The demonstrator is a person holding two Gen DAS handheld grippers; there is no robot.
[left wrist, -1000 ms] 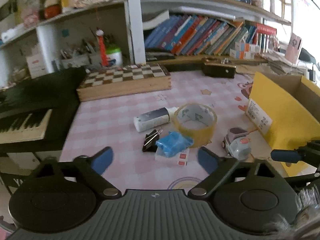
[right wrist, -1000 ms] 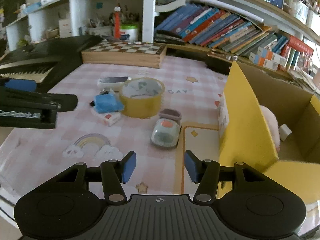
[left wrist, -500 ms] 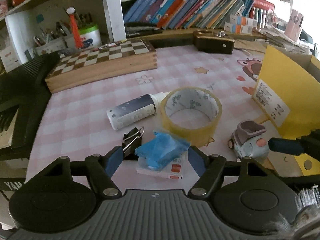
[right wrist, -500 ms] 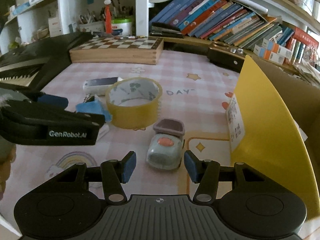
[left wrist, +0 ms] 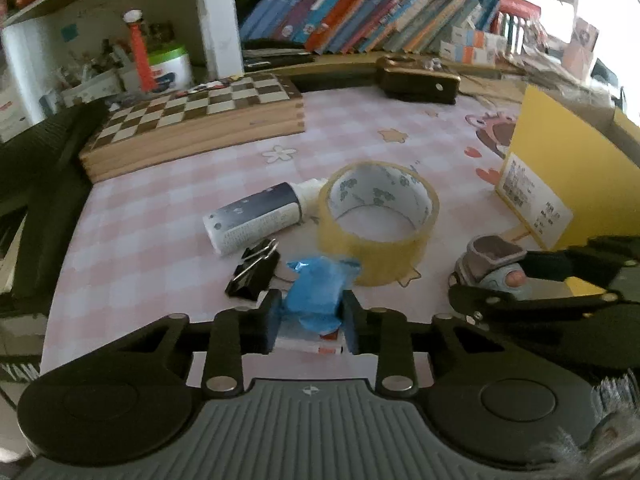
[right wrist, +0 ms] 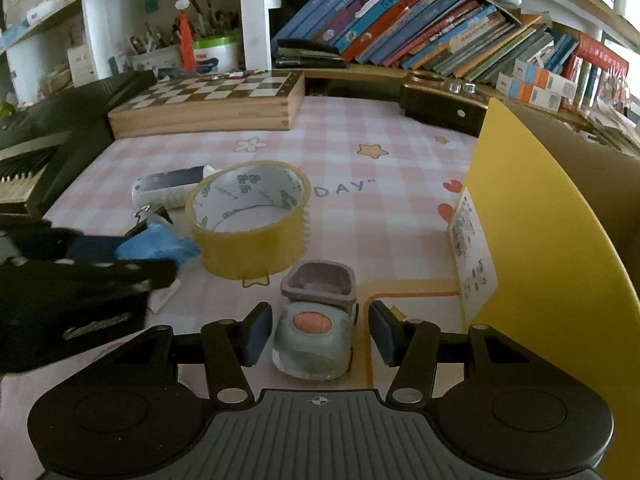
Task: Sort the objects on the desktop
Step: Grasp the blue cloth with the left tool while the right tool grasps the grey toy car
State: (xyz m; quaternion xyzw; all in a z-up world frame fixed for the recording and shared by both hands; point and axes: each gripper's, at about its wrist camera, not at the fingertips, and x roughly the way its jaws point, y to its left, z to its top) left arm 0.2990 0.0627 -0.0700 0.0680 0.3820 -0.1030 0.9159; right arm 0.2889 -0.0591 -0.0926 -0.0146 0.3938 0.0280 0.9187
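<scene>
A crumpled blue packet (left wrist: 316, 292) lies on a small white box with a red label (left wrist: 308, 346). My left gripper (left wrist: 312, 320) straddles the packet; its jaws are closing and both pads touch the blue wrap. A black binder clip (left wrist: 254, 272), a white bottle with a dark label (left wrist: 252, 220) and a yellow tape roll (left wrist: 378, 216) lie just beyond. My right gripper (right wrist: 318, 332) stands open around a small grey toy car (right wrist: 314, 336), with gaps on both sides. The open yellow cardboard box (right wrist: 552, 260) stands to the right.
A wooden chessboard box (left wrist: 192, 120) lies at the back of the pink checked tablecloth (right wrist: 360, 160). A black keyboard (right wrist: 40, 132) borders the left side. A dark case (right wrist: 440, 108) and shelves of books (right wrist: 400, 20) line the back.
My left gripper came forward and down over the blue packet and its jaws narrowed onto it. My right gripper moved forward until the toy car sat between its fingers, opening unchanged.
</scene>
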